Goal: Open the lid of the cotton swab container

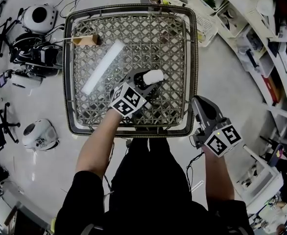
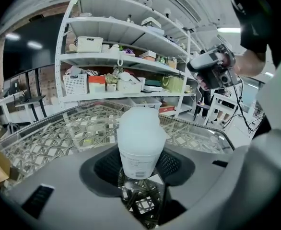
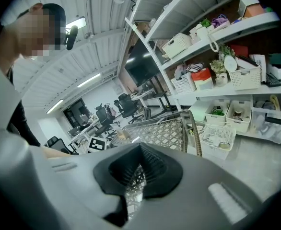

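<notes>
Container (image 2: pixel 138 138) mid-table (image 1: pixel 80 126), perhaps touching left claw (image 2: pixel 139 163)

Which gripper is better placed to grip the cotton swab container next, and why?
Left. The left gripper has its jaws open on either side of the cotton swab container, which stands on the table. The right gripper is shut and hangs beyond the table's right edge.

One lattice-topped table (image 1: pixel 70 72). On it stand one white container (image 1: pixel 153 76), just toward 6 o'clock of centre, and one small tan block (image 1: pixel 87 40) near the 10 o'clock corner. Two grippers: the left gripper (image 1: pixel 146 80) and the right gripper (image 1: pixel 198 102). Two marker cubes (image 1: pixel 128 100) (image 1: pixel 223 140), one per gripper. Two round white devices (image 1: pixel 38 17) (image 1: pixel 39 135) sit on the floor, at 10 and 8 o'clock of the table.
</notes>
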`<state>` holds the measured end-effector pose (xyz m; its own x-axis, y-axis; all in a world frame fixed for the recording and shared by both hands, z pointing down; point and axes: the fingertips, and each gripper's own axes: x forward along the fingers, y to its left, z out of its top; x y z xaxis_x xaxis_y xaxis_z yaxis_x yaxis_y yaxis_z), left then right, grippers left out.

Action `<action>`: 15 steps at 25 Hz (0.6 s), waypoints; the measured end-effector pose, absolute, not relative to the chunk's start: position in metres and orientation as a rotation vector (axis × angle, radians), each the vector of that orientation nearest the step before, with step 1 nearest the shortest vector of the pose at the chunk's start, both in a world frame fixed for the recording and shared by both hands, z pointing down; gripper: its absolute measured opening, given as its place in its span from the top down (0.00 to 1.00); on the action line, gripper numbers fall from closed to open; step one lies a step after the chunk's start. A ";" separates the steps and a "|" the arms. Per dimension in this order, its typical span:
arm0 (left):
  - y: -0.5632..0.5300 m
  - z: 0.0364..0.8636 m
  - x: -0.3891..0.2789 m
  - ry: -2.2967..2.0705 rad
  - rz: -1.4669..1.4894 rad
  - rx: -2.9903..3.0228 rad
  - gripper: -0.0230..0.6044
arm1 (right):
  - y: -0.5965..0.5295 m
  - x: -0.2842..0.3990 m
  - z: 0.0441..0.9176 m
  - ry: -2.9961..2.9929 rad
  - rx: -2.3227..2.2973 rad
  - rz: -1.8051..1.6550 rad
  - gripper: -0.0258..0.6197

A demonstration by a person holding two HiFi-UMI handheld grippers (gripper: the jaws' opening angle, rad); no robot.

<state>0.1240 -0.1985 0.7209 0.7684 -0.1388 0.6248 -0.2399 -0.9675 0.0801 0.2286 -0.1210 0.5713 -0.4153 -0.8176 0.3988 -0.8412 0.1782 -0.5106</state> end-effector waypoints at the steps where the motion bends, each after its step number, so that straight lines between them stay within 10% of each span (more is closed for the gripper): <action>1: -0.197 0.716 0.124 -0.294 0.960 2.802 0.65 | -0.122 0.228 0.568 -2.392 1.675 1.066 0.94; 15: -0.164 0.548 0.113 -0.182 0.837 2.864 0.65 | -0.142 0.170 0.468 -2.671 1.322 0.819 0.77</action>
<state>0.1126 -0.1641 0.5477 0.8366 -0.0736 0.5428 -0.1586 -0.9811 0.1113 0.1703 -0.1416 0.4681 -0.6333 -0.7252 0.2702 -0.7521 0.4944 -0.4359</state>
